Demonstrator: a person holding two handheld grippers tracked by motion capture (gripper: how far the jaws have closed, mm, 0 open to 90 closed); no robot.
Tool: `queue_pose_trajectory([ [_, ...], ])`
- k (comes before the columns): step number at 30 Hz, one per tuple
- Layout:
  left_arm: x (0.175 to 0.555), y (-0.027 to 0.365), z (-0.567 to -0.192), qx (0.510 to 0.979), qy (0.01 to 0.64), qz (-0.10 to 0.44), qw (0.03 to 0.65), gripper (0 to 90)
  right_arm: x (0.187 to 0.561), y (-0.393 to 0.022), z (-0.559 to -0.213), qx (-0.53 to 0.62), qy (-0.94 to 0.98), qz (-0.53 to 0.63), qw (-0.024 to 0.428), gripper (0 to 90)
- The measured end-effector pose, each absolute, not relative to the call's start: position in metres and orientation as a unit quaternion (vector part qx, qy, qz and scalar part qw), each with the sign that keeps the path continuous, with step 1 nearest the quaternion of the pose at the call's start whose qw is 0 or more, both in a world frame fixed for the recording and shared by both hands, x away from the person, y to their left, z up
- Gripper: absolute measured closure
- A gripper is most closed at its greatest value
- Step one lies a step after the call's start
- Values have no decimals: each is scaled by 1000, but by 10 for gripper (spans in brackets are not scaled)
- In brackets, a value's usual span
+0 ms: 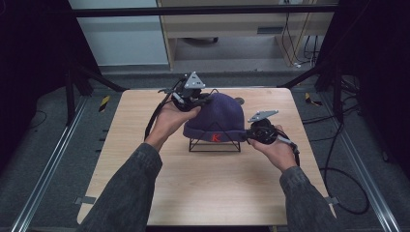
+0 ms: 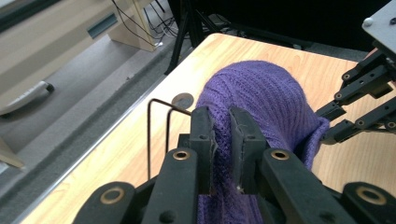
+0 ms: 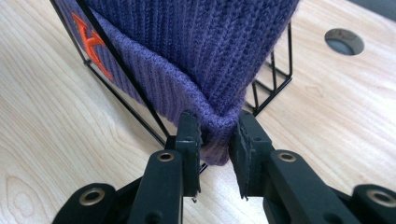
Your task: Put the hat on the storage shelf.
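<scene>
A wooden bench (image 1: 208, 193) carries a black wire stand (image 1: 213, 144) near its middle, with a purple knit hat (image 1: 220, 116) draped over it. The left gripper (image 2: 222, 140) pinches the hat's far-left edge, its jaws closed on the knit. The right gripper (image 3: 215, 140) has its jaws clamped on the cuff at the near-right.

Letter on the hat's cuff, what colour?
Orange-red, a "K" stitched on the purple knit hat. The right gripper view shows it best.
</scene>
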State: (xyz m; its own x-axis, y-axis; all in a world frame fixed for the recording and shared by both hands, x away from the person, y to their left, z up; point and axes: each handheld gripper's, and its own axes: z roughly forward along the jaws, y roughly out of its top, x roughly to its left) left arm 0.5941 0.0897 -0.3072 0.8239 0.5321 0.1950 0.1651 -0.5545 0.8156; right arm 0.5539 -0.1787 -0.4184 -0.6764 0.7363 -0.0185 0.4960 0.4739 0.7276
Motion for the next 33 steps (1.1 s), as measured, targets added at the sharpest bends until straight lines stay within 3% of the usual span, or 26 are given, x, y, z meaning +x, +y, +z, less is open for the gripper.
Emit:
queue_pose_trajectory([
  [19, 586, 91, -334, 863, 201, 191, 423, 794, 551, -180, -449, 377, 842, 361, 137, 717],
  [33, 584, 91, -340, 864, 208, 183, 420, 766, 552, -179, -453, 380, 847, 344, 141, 676],
])
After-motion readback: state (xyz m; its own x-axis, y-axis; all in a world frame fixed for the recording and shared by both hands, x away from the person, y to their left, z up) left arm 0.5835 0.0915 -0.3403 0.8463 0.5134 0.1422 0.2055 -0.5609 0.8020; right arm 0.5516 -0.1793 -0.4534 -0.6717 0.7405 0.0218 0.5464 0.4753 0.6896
